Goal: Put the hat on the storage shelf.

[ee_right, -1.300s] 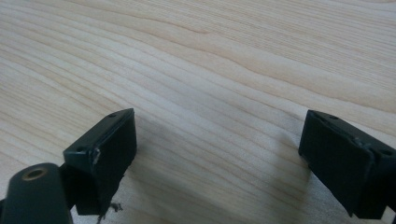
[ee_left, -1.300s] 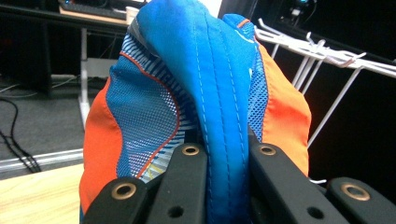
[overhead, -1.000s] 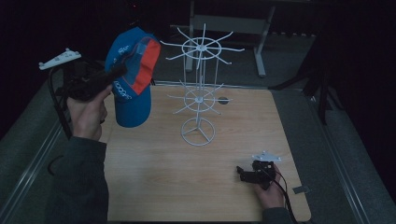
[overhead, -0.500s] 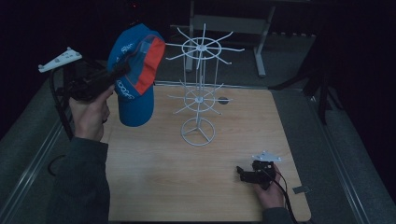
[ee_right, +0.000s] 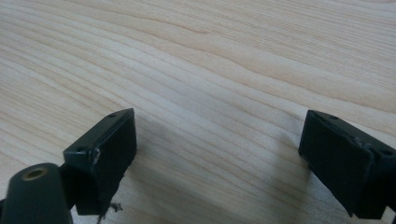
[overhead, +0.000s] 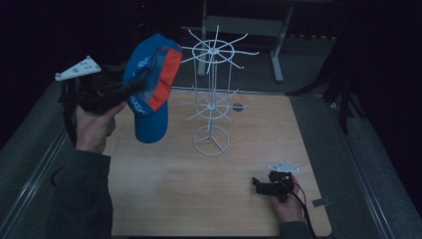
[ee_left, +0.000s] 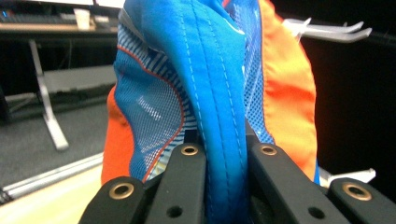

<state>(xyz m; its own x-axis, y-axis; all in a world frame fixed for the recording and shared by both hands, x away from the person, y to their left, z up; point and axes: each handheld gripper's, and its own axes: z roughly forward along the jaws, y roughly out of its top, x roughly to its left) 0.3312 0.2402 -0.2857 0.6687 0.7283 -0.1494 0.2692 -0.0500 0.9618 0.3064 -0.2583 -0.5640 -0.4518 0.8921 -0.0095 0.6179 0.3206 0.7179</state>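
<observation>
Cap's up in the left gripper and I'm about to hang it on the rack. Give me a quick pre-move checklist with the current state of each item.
1. Grip on the cap: ok. The left gripper has its jaws shut on a fold of blue fabric.
2. Cap off the table: ok. It hangs in the air, left of the rack.
3. Cap free of the rack's prongs: cannot tell. In the high view its orange edge sits very close to the upper prongs.
4. Rack upright: ok. Its ring base sits flat on the wood.
5. Right gripper out of the way: ok. It rests low at the near right, jaws open with nothing between them.
</observation>
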